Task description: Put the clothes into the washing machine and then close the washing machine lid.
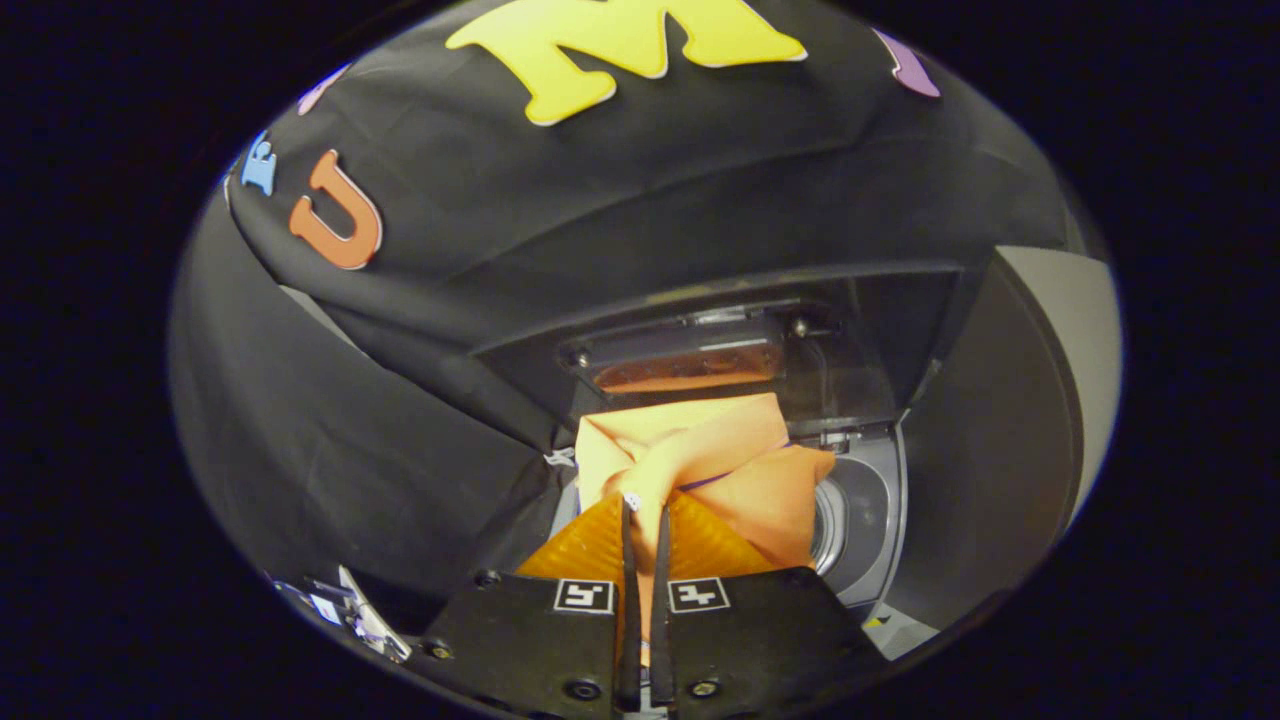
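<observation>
While the gripper [645, 520] looks forward over the grey top-loading washing machine [868, 520], its two fingers are nearly closed, pinching a fold of the crumpled orange cloth garment [700, 455] between them. The garment bunches just ahead of the fingertips, above the machine's round opening. Beyond it, the dark translucent lid [700, 345] stands raised, mirroring the orange cloth.

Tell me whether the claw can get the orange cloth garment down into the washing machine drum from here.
Probably yes. The claw is shut on the orange cloth garment, which hangs over the washing machine's grey drum opening, and the dark lid stands raised beyond it, leaving the way free.
</observation>
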### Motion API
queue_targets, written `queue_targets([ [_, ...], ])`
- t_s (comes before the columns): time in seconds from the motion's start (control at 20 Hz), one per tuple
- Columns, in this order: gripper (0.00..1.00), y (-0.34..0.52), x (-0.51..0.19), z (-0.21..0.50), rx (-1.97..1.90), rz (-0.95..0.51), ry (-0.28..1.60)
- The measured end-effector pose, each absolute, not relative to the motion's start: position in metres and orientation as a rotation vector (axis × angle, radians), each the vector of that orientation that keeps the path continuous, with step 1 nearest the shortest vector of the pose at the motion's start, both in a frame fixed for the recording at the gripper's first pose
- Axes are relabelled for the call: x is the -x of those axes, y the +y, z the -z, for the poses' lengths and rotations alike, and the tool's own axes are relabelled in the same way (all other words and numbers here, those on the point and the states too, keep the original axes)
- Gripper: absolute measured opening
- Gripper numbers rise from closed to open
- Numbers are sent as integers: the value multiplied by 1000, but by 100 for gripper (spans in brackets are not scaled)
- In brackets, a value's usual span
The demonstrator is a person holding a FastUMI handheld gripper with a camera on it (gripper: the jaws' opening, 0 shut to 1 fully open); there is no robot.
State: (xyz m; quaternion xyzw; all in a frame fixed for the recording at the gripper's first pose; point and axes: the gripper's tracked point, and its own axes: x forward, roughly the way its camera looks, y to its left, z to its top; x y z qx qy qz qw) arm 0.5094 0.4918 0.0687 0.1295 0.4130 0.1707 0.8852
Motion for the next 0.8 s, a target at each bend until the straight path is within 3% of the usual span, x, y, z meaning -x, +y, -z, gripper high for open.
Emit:
queue_targets([
  [0.4,7,485,-529,-10,-239,-253,959],
  [0.8,8,484,-534,-5,-208,-171,981],
])
